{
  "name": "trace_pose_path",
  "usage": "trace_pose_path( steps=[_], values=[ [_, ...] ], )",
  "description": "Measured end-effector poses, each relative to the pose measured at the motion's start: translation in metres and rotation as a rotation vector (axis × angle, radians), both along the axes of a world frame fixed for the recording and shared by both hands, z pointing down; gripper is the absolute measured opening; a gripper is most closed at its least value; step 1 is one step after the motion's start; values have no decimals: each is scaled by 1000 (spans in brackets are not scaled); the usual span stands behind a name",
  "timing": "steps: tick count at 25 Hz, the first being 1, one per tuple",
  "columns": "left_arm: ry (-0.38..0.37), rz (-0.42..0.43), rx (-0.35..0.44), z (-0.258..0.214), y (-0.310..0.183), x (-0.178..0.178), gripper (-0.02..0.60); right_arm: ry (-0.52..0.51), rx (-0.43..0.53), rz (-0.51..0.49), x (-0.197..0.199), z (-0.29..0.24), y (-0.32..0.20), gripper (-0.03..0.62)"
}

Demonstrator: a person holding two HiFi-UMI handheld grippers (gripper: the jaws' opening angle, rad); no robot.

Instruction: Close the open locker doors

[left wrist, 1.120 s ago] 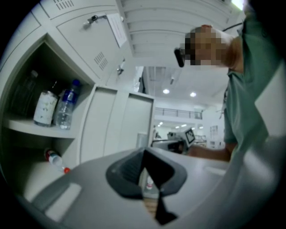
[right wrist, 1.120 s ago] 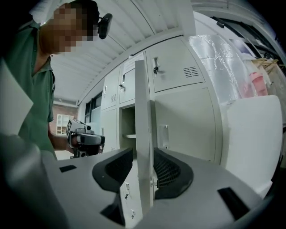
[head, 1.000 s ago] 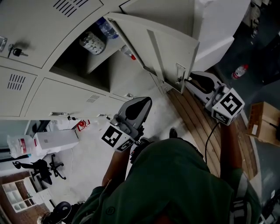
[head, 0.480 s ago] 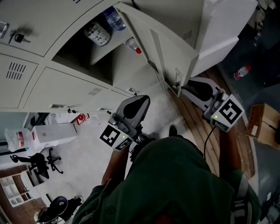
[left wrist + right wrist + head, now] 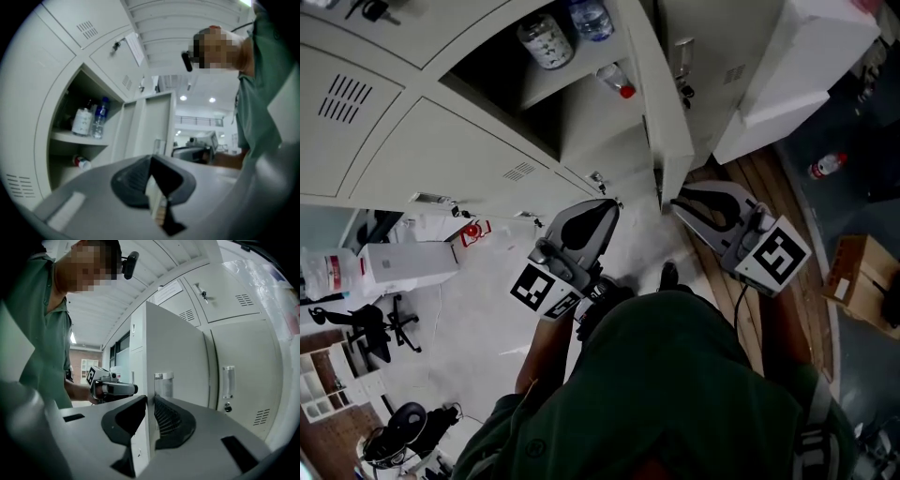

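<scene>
Right gripper [image 5: 149, 401]: fingers just closing, now pinching free edge of door [image 5: 176, 352]. Edge sits between pads, handle [image 5: 163, 383] just past fingertips. Door stands open, edge-on to these fingers.

Left gripper [image 5: 150, 161]: fingers pressed together at tips, nothing between. Door's inner face ahead, beyond tips and apart from them. Open locker [image 5: 63, 157] to left of left fingers, bottles [image 5: 91, 119] on shelf [image 5: 75, 137] inside.

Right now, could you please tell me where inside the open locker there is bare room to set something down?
The shelf is crowded: a jar and a water bottle stand side by side on it. Below it, the locker floor holds only a small red-capped bottle, lying down; the rest beside it is bare.
</scene>
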State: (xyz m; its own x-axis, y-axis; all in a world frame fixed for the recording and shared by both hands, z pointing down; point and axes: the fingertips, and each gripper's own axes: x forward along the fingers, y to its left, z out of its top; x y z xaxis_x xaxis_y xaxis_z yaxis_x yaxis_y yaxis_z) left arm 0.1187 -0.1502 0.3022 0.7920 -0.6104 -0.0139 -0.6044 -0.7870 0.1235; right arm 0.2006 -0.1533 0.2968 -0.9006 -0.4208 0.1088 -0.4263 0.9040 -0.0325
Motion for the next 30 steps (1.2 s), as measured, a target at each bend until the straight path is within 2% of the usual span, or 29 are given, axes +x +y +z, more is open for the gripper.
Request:
trace_pose_path(
  steps=[10,22,30],
  values=[
    [23,-56,-5,3,-2,-71,2,80,57,-50,-87,0,-8,52],
    [50,-100,-10,5,-16,-147,2,138,62,-6,-166,12,-53,52],
    [57,-123,-31,9,-29,-186,2,162,60,33,-201,20,-93,52]
  ],
)
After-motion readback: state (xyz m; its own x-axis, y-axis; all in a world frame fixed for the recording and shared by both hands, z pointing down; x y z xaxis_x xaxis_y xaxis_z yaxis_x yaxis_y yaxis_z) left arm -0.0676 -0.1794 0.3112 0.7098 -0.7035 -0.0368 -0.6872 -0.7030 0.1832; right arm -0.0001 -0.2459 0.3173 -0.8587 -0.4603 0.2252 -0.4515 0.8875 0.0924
